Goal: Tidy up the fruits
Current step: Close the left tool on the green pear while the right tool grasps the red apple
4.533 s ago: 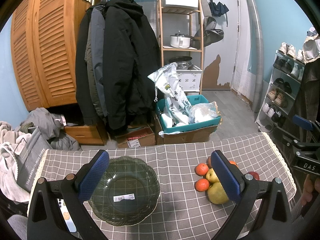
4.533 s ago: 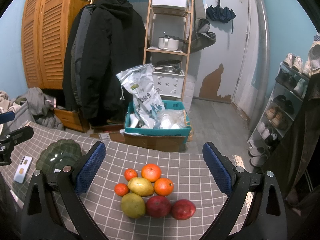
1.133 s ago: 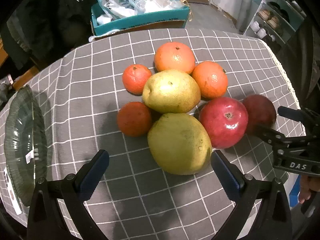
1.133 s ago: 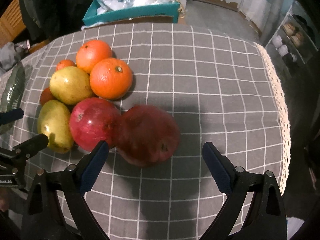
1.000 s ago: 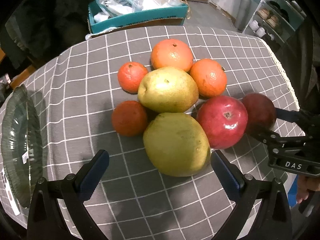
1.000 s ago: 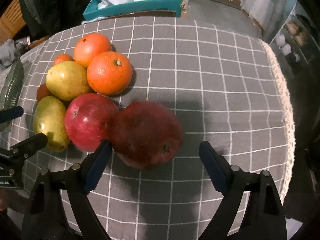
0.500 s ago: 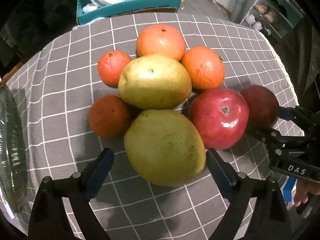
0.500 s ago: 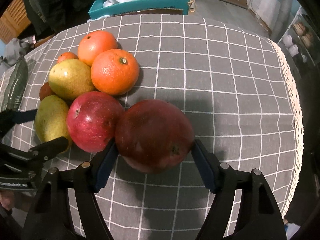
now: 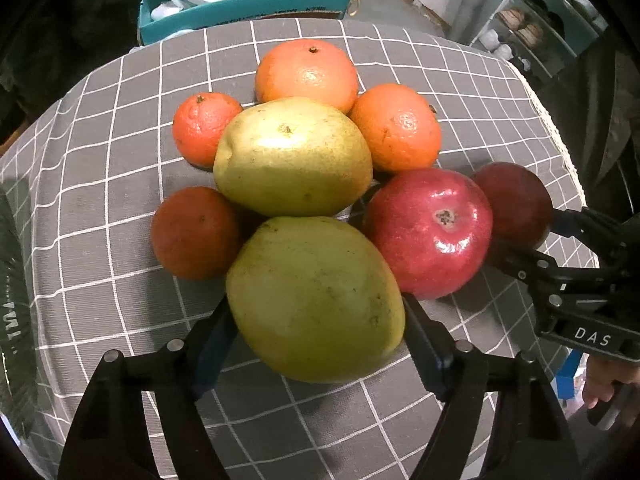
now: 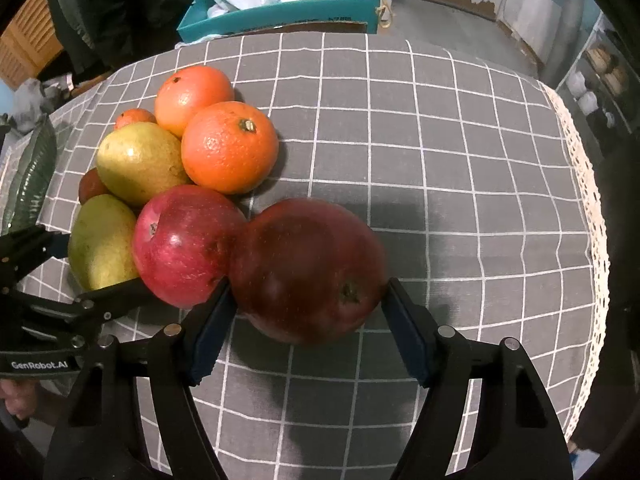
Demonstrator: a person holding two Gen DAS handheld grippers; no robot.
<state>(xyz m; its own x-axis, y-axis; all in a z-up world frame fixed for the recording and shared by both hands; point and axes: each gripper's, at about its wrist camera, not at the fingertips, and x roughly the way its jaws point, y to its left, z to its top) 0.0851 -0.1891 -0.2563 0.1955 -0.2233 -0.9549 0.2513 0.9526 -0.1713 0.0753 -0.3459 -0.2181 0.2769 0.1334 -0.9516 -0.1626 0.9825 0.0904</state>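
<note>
The left gripper (image 9: 316,332), its jaws having just been closing, has its blue pads against both sides of the large yellow-green pear (image 9: 316,300) at the near edge of the fruit cluster on the grey white-checked tablecloth (image 9: 100,240). The right gripper (image 10: 306,316), jaws also just closing, clamps the dark red apple (image 10: 308,270) at the cluster's right end, touching the shiny red apple (image 10: 184,244) on its left. Beyond lie a second yellow-green pear (image 9: 292,156) and four round oranges (image 9: 308,72), with a teal cardboard box (image 10: 280,16) on the floor past the far edge and a dark green glass bowl (image 10: 32,172) at far left.
</note>
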